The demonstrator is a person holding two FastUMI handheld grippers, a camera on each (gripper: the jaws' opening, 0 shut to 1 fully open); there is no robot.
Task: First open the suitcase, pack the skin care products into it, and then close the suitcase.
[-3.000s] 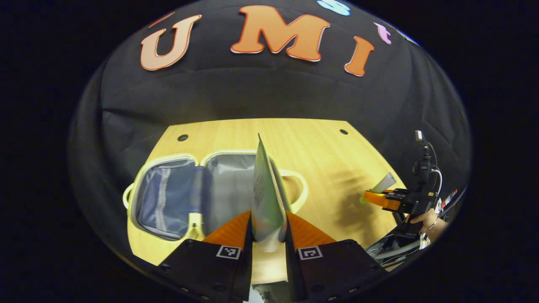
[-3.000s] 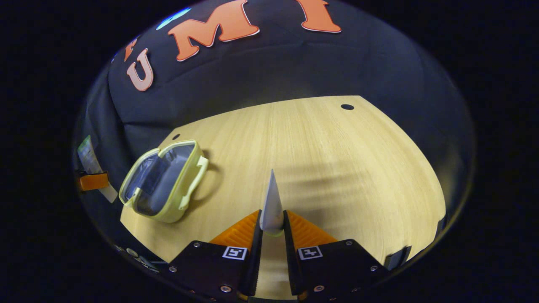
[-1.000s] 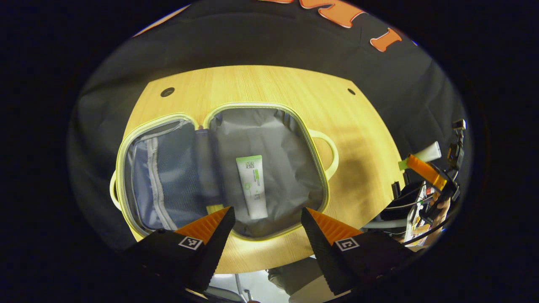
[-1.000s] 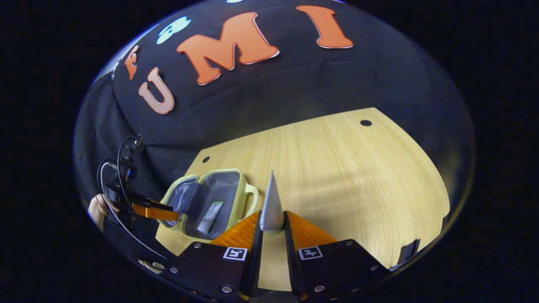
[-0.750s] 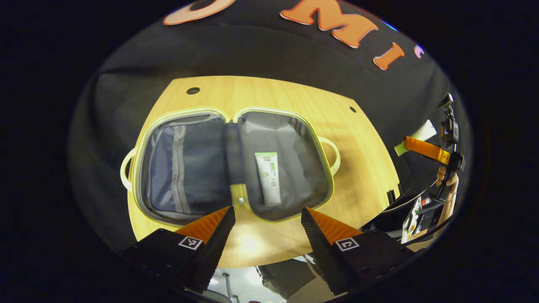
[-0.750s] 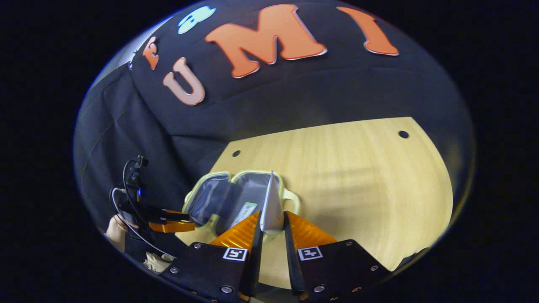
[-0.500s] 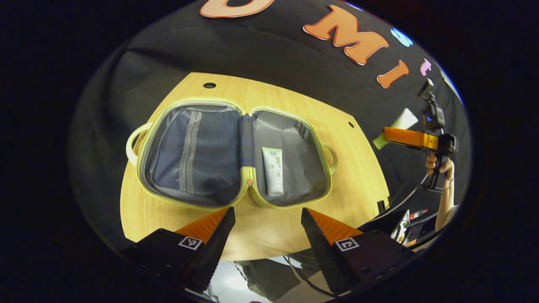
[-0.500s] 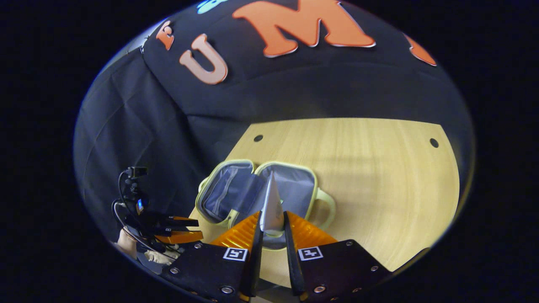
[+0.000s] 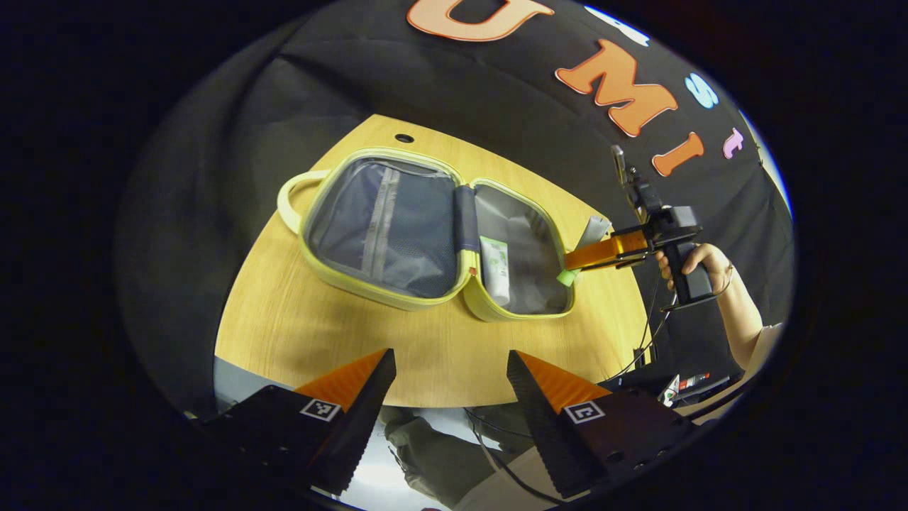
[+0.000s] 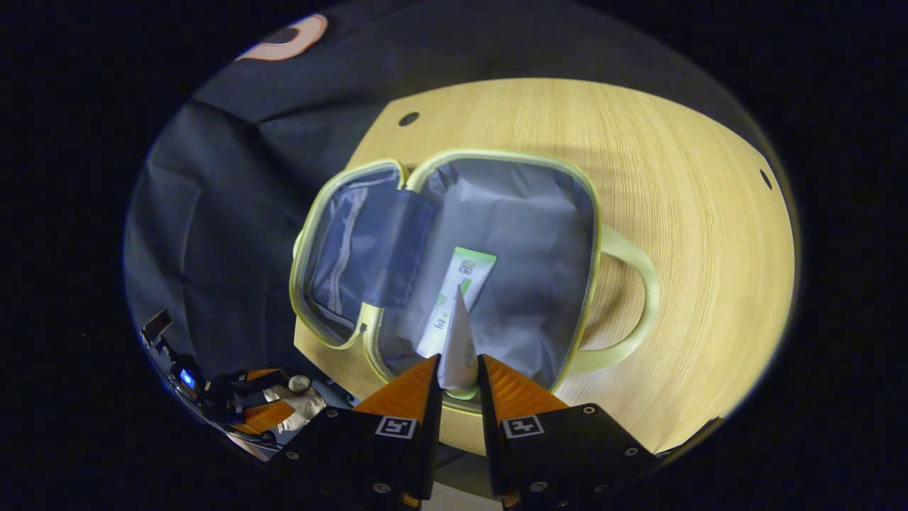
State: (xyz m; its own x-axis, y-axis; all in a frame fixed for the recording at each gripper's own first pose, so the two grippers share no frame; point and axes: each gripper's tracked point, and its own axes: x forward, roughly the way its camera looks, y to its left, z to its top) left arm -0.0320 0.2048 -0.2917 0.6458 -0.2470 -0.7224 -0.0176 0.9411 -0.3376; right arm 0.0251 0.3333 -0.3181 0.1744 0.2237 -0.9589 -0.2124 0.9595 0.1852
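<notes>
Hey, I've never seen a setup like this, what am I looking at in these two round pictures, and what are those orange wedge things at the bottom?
There is no robot here: a person holds a two-finger claw in each hand, and a fisheye camera rides on each claw, looking forward along its fingers. The orange wedges are those fingers.

In the left gripper view, the left claw is open and holds nothing. It looks across a light wooden table at a pale yellow suitcase with grey lining, lying opened flat. A white tube with green print rests in one half. Farther off, a hand holds the right claw over the case's edge.

In the right gripper view, the right claw is shut on a second white tube, seen edge-on, hovering above the open suitcase, probably about to place it inside.
</notes>
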